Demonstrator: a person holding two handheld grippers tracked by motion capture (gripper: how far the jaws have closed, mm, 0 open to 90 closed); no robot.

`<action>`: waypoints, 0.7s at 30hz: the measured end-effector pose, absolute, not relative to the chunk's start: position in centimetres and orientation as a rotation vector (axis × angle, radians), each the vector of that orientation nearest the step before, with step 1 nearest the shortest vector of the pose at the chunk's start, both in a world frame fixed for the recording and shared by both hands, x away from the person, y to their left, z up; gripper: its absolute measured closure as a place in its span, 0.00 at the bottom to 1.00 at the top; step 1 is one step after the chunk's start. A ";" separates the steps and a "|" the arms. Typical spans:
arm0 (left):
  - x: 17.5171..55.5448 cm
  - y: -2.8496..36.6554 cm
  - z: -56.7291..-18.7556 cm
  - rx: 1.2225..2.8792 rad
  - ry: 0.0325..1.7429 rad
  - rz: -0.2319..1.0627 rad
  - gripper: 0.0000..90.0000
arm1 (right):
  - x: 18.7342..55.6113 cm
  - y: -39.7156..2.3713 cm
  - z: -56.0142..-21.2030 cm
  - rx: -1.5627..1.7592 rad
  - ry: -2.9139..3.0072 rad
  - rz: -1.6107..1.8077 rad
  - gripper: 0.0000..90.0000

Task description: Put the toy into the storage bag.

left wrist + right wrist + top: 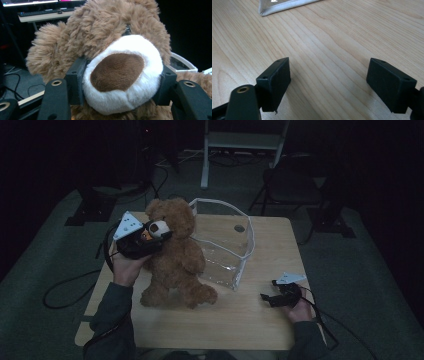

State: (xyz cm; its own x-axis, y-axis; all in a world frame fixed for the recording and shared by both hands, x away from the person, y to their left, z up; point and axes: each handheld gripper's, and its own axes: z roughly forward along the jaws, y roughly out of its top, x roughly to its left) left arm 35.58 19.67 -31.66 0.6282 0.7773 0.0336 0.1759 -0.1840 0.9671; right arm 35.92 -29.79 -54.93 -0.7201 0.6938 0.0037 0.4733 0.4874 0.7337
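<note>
Dim room around a pale wooden table (250, 320). At nine o'clock the left gripper (156, 233) has its jaws clamped on the white muzzle of the brown teddy bear (175, 255), which sits upright just left of centre, touching the clear plastic bin (225, 245). At four o'clock the right gripper (266, 298) rests low, jaws apart over bare wood.

**Wooden table carrying a bear and a clear bin**

A light wooden table (240, 320) is standing on dark carpet, its grain running plainly in the right gripper view. A brown teddy bear (175, 255) is sitting on its left half, feet resting on the wood. Just beside the bear, a clear plastic bin (225, 245) with a pale rim is standing towards the far edge. The right gripper (272, 298) is resting near the table's right edge.
</note>
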 end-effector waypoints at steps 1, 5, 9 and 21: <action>35.6 19.7 -31.6 1.701 0.788 0.650 0.46 | 35.9 -29.8 -54.9 0.987 2.443 1.070 0.21; 35.9 19.6 -31.2 1.709 0.779 0.635 0.46 | 35.9 -29.8 -54.9 0.987 2.443 1.070 0.21; 36.4 19.6 -30.9 1.706 0.765 0.606 0.46 | 35.9 -29.8 -54.9 0.988 2.443 1.069 0.21; 37.3 19.8 -29.3 1.691 0.729 0.561 0.46 | 35.9 -29.8 -54.9 0.988 2.443 1.070 0.21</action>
